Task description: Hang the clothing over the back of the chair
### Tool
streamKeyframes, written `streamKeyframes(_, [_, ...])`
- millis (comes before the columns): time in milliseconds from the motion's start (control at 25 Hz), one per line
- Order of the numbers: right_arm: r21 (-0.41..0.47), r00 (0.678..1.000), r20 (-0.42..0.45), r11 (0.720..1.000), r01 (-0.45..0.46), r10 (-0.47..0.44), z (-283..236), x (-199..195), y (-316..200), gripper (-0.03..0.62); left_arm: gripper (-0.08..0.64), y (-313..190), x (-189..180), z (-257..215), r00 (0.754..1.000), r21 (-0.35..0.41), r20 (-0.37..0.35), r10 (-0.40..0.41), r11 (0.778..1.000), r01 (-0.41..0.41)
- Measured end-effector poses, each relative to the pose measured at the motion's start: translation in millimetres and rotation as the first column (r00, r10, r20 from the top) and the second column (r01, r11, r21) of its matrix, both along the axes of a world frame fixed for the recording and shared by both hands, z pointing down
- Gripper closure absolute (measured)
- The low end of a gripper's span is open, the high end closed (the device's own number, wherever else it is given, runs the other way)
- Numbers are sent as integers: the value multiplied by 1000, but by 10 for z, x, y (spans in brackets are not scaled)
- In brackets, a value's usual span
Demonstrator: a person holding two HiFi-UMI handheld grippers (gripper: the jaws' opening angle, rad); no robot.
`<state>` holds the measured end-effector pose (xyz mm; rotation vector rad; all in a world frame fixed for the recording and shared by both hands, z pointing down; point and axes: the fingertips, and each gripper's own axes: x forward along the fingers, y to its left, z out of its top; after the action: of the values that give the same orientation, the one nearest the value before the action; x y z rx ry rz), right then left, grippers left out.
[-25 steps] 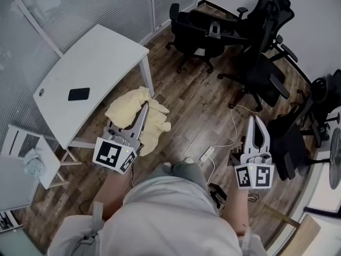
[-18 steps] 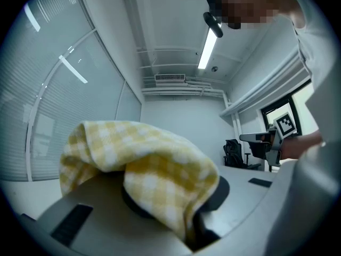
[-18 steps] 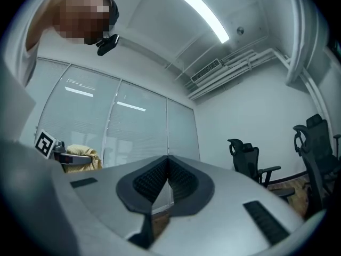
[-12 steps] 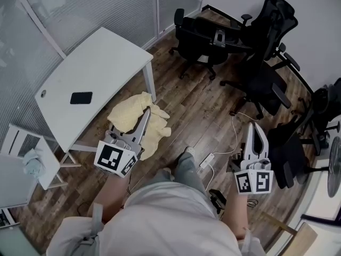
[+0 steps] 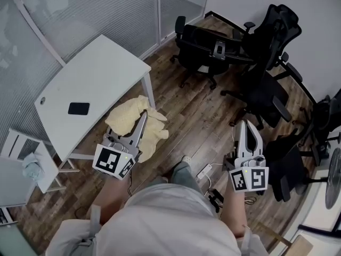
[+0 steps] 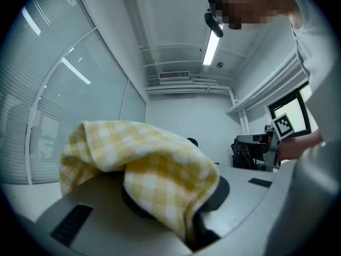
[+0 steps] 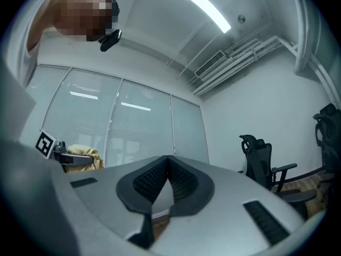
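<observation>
A white desk (image 5: 101, 63) stands at the left of the head view, with a dark phone (image 5: 78, 108) lying on it. Just beside the desk's near corner, a bit left of the middle, is the left claw (image 5: 143, 117). It is clenched on the yellow checked clothing (image 5: 125, 116). The left gripper view shows the cloth pinched between the jaws and flopping over them in a soft heap. In the head view the cloth hangs from the claw tip over the wood floor (image 5: 197, 111). It spreads from upper left to lower right. It is bunched up, not flat.

Right of the middle is the right claw (image 5: 245, 126). Its jaws are pressed together and there is nothing between them.

The black chairs (image 5: 266, 92) are all on the right side of the frame. A low chair (image 5: 205, 36) sits at the top middle and a tall chair (image 5: 274, 28) at the upper right. So the chairs lie up and to the right of the cloth, well apart from it.

The right claw is nearer the chairs, but the left claw has the cloth. I think the left claw must carry the cloth across to the right, toward a chair back. The empty right claw could then help spread it out. I cannot tell which chair is meant.
</observation>
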<state>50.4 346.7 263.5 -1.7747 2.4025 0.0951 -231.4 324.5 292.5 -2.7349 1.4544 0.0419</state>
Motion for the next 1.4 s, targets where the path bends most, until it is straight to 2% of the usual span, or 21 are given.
streamKeyframes(720, [-6, 998, 42, 999, 36, -36, -59, 686, -1129, 572, 485, -1042, 625, -43, 999, -19, -8, -46, 999, 46])
streamKeyframes(1400, [-6, 988, 79, 991, 132, -131, -46, 1251, -1945, 572, 485, -1646, 1211, -67, 993, -15, -1, -118, 993, 118])
